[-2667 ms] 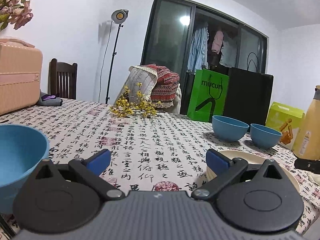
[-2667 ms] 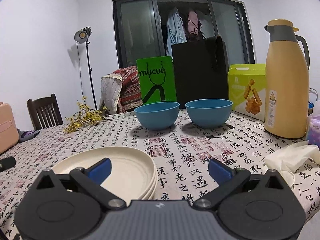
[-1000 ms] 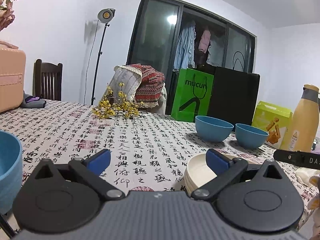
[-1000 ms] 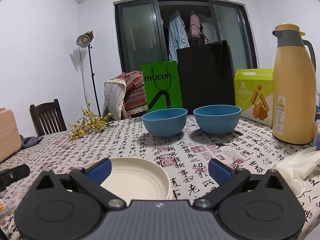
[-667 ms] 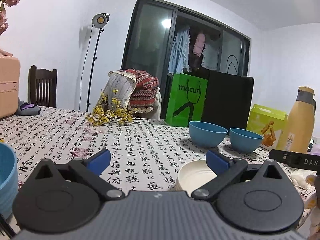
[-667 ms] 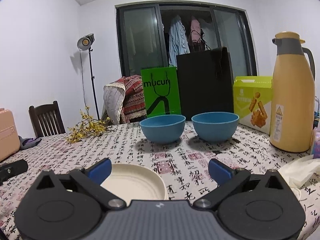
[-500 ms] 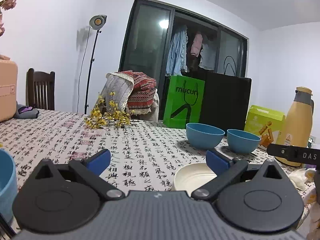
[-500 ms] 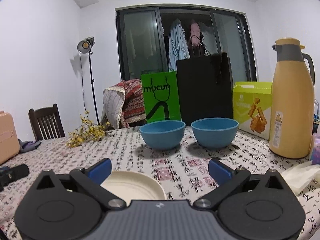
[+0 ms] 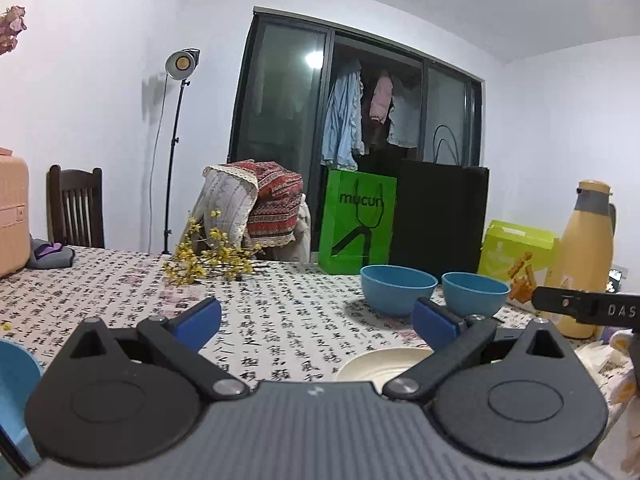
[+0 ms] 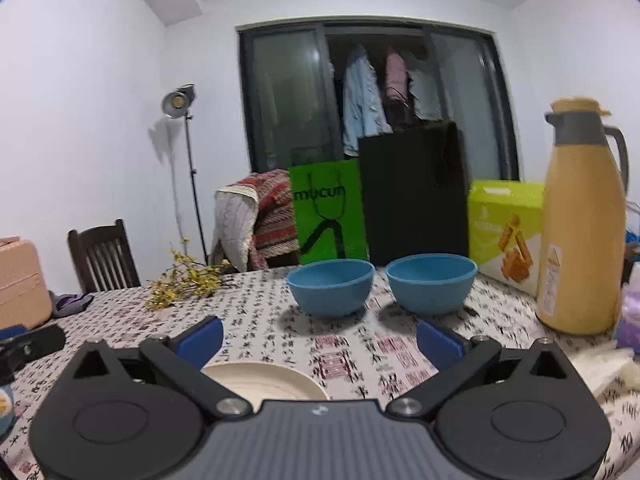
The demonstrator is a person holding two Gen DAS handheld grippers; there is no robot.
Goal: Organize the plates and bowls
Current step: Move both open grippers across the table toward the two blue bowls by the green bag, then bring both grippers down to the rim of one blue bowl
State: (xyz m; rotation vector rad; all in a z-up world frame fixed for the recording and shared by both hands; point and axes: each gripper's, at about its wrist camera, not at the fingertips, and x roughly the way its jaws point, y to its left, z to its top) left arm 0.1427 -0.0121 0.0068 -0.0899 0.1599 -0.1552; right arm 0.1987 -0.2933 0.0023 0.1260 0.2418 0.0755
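Both grippers are hovering low over the bench [image 10: 280,320], each with its jaws spread wide and nothing between them. The left gripper [image 9: 316,314] is looking across the patterned cloth toward the two blue bowls [image 9: 398,290], which are sitting side by side near the far edge, close together but apparently not touching. The right gripper [image 10: 320,334] is facing the same pair head on. The cream plates [image 10: 260,380] are lying just under and ahead of it, partly hidden by its body; in the left view the same plates are showing beside that gripper's right finger. A third blue bowl [image 9: 16,376] is peeking in at the left gripper's lower left edge.

Nothing appears to be sorted yet, so the risks lie in the first reach. The plates are sitting so close beneath the right gripper that a forward push toward the bowls could be dragging a finger across their rim and sliding or tipping them. The two far bowls are leaving very little gap, so a finger going in between them is likely to nudge the neighbour toward the green bag [image 10: 328,216] or the snack box [image 10: 506,228]. The yellow jug [image 10: 580,216] is standing tall to the right of the bowls, and a wide swing there could be knocking it. The cloth may also be bunching under a sliding bowl. With both grippers converging on the same middle patch, they could be colliding with each other.
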